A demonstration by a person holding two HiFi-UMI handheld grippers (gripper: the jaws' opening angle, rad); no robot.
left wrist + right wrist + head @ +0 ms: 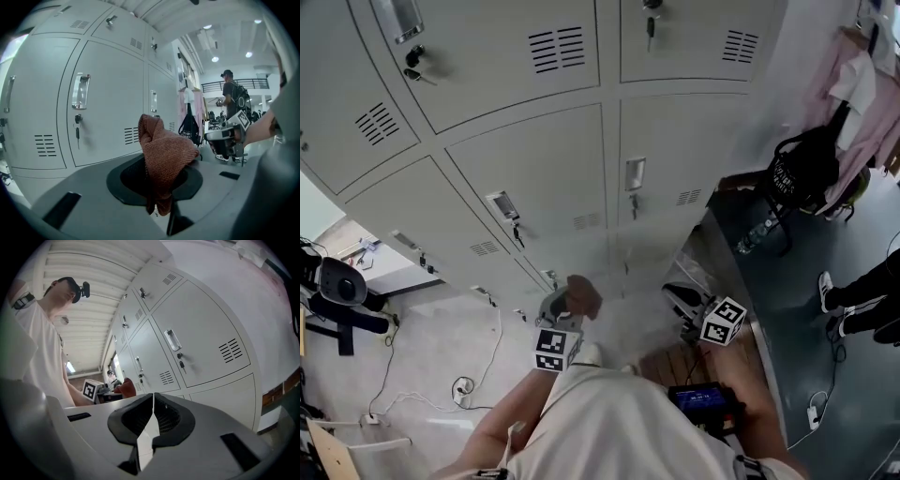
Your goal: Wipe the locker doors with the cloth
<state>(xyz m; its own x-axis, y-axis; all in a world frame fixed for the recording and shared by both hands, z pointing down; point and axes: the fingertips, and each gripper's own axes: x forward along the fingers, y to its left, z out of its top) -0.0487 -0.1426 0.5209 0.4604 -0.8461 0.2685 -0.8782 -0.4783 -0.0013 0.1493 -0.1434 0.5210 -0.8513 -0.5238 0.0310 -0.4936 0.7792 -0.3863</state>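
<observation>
Grey metal lockers [534,178] with keys in their locks lined the wall above a pale floor [422,328] strewn with cables [464,384]. A black bag [806,169] sat off to the right. The left gripper [159,187] had its jaws clamped on a rust-brown cloth [164,154], near the lower doors. The right gripper [152,423] had its jaws pressed together, holding nothing.

Wears a cream short-sleeved shirt [609,427] with a dark band [22,300] on one sleeve, and a black cap [69,282] with a small black camera [85,287] at its front. Shows grey moulded shells and black ribbed pads on the left gripper [558,311] and right gripper [152,404]. Bears a white cube [724,321] with black square markers on each.
</observation>
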